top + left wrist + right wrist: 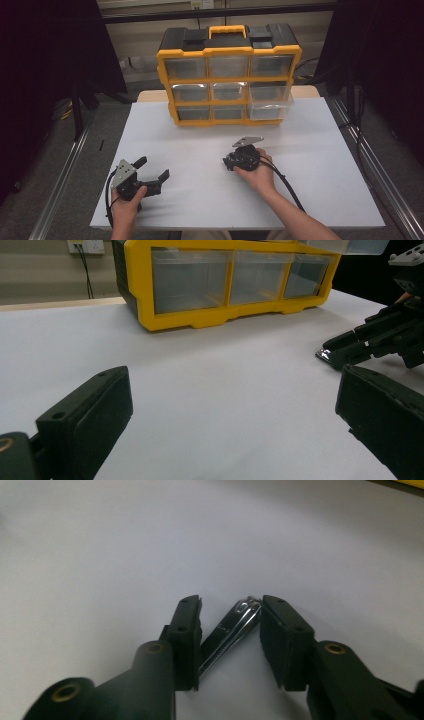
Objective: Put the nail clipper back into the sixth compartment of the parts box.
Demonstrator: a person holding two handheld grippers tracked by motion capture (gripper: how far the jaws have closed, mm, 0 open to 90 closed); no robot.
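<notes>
A small metal nail clipper (227,630) lies slantwise on the white table sheet (200,150) between the jaws of my right gripper (231,615), touching both pads. That gripper (228,163) rests low on the table's middle, right of centre, shut on the clipper; from the left gripper view it (330,352) shows a shiny tip at its jaws. My left gripper (152,168) is at the front left, open wide, with nothing between its jaws (230,405).
A yellow and black drawer organizer (229,75) with clear drawers stands at the back of the table (225,315). One drawer on its right side (270,100) is pulled out. Bare white sheet lies between the grippers and the organizer.
</notes>
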